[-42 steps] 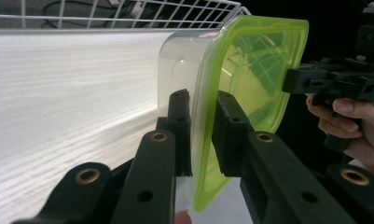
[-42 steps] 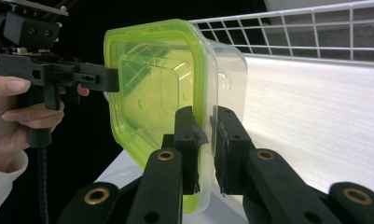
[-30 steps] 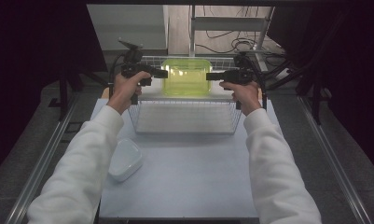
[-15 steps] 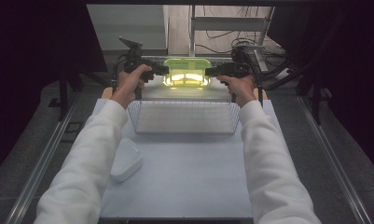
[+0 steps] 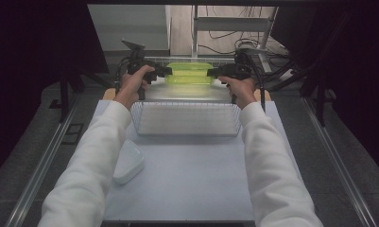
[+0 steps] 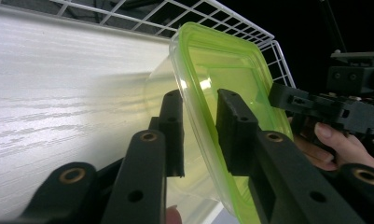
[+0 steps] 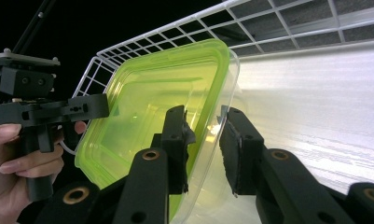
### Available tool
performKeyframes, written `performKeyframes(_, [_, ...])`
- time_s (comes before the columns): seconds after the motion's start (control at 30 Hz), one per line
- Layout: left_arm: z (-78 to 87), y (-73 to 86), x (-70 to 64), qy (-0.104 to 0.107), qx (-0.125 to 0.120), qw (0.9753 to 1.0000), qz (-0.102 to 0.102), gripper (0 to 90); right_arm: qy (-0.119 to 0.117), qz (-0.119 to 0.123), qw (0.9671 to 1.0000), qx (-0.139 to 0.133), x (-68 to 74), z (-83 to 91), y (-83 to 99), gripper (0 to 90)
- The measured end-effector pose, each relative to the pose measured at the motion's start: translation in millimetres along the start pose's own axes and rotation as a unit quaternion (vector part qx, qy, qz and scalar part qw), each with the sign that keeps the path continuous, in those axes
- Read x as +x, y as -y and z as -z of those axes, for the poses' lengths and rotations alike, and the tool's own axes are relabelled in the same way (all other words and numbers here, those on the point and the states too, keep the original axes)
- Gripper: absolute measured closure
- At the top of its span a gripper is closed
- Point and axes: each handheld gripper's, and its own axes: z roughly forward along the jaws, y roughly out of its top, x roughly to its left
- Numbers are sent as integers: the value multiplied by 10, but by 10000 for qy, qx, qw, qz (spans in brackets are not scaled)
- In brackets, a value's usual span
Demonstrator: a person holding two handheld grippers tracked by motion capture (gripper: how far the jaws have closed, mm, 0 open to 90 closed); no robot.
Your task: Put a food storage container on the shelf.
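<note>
Dark surroundings frame a pale table (image 5: 187, 189) in the high view, with a white wire basket (image 5: 185, 119) toward its far side and a white lid (image 5: 128, 161) lying nearer, beside the left sleeve. Beyond the basket, a clear food container with a green lid (image 5: 189, 72) is held up between the two tools: the left gripper (image 5: 164, 72) meets its left end and the right gripper (image 5: 213, 72) its right end.

Left gripper view: white wood-grain surface (image 6: 58, 93) and basket wire behind; the left gripper (image 6: 199, 128) has its jaws clamped across the container's green rim (image 6: 222, 79), one jaw on each side. The other hand (image 6: 336, 144) shows beyond.

Right gripper view: the right gripper (image 7: 204, 140) likewise pinches the opposite rim of the container (image 7: 152, 112), which tilts above the basket.
</note>
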Motion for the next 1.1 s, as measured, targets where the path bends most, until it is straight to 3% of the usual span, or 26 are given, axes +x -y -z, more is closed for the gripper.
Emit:
performKeyframes(0.1, [-3, 6, -27, -73, -42, 9999, -72, 635, 8, 28, 10000, -25, 1, 6, 14, 675])
performKeyframes(0.13, [4, 9, -38, -66, -93, 9999, -95, 559, 32, 53, 9999, -110, -1, 17, 31, 588])
performKeyframes(0.2, [60, 20, -99, -213, -337, 9987, -325, 488, -23, 172, 9996, -225, 17, 57, 39, 529])
performKeyframes(0.33, [135, 46, -150, -266, -485, 9968, -569, 430, -121, 348, 9978, -548, 81, 183, 57, 460])
performKeyframes(0.47, [276, 160, -276, -517, -676, 9910, -1035, 413, -256, 695, 9951, -660, 218, 319, 113, 419])
performKeyframes(0.5, [314, 203, -317, -541, -743, 9892, -1138, 398, -301, 933, 9928, -684, 352, 395, 160, 400])
performKeyframes(0.53, [338, 231, -345, -557, -783, 9881, -1199, 395, -278, 1028, 9918, -706, 399, 422, 177, 393])
performKeyframes(0.6, [436, 350, -451, -756, -845, 9816, -1537, 383, -266, 1217, 9892, -770, 503, 493, 224, 376])
performKeyframes(0.63, [459, 381, -473, -787, -856, 9804, -1588, 379, -216, 1316, 9880, -779, 547, 528, 249, 364])
performKeyframes(0.7, [518, 478, -524, -752, -797, 9810, -1599, 376, -71, 1549, 9847, -790, 610, 593, 305, 342])
performKeyframes(0.8, [601, 649, -586, -852, -786, 9773, -1773, 371, -24, 1724, 9820, -774, 639, 691, 424, 325])
performKeyframes(0.87, [634, 721, -592, -817, -794, 9767, -1819, 371, 24, 1797, 9810, -736, 638, 724, 476, 315])
performKeyframes(0.9, [663, 807, -585, -777, -819, 9762, -1851, 371, 157, 1999, 9771, -718, 628, 782, 606, 297])
performKeyframes(0.93, [677, 899, -573, -783, -800, 9759, -1875, 371, 157, 1999, 9771, -718, 628, 782, 606, 297])
performKeyframes(1.0, [706, 1083, -521, -835, -764, 9741, -1958, 370, 296, 2247, 9716, -675, 604, 841, 749, 282])
performKeyframes(1.03, [730, 1265, -456, -808, -741, 9743, -1966, 371, 352, 2452, 9665, -678, 568, 901, 895, 278])
performKeyframes(1.07, [730, 1265, -456, -808, -741, 9743, -1966, 372, 352, 2452, 9665, -678, 568, 901, 895, 278])
performKeyframes(1.1, [742, 1353, -424, -789, -733, 9743, -1979, 374, 323, 2538, 9647, -627, 520, 952, 1034, 276])
